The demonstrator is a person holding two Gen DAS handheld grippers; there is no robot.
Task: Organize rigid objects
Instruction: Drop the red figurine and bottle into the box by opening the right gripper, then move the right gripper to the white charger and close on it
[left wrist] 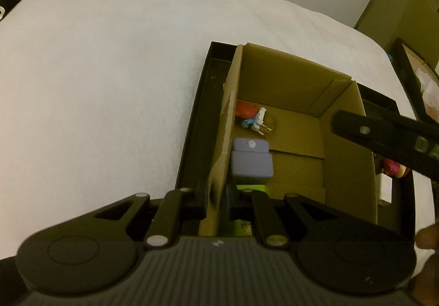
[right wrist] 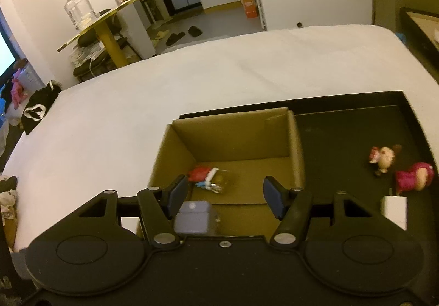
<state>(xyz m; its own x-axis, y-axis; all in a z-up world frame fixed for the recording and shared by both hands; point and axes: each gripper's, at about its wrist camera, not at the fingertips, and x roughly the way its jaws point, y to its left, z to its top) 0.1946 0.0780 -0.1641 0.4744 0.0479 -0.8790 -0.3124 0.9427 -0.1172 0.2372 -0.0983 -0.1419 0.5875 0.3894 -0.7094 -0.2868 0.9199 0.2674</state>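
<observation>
An open cardboard box (left wrist: 288, 80) stands in a black tray (left wrist: 197, 119). My left gripper (left wrist: 218, 204) is shut on the box's left wall near its front corner. Inside the box lie a grey-purple case (left wrist: 251, 160), a small red, blue and white toy (left wrist: 249, 113) and something lime green (left wrist: 251, 188). My right gripper (right wrist: 225, 196) hovers open over the box (right wrist: 233, 135), with nothing between its blue pads. Below it sit the case (right wrist: 194, 216) and the toy (right wrist: 203, 172). One of its fingers (left wrist: 384, 135) crosses the left wrist view.
On the tray floor (right wrist: 343, 135) right of the box lie a pale figurine (right wrist: 385, 159), a pink figurine (right wrist: 414, 175) and a white charger (right wrist: 393, 211). The tray rests on a wide white surface (left wrist: 96, 72). A hand (left wrist: 428, 237) shows at the right edge.
</observation>
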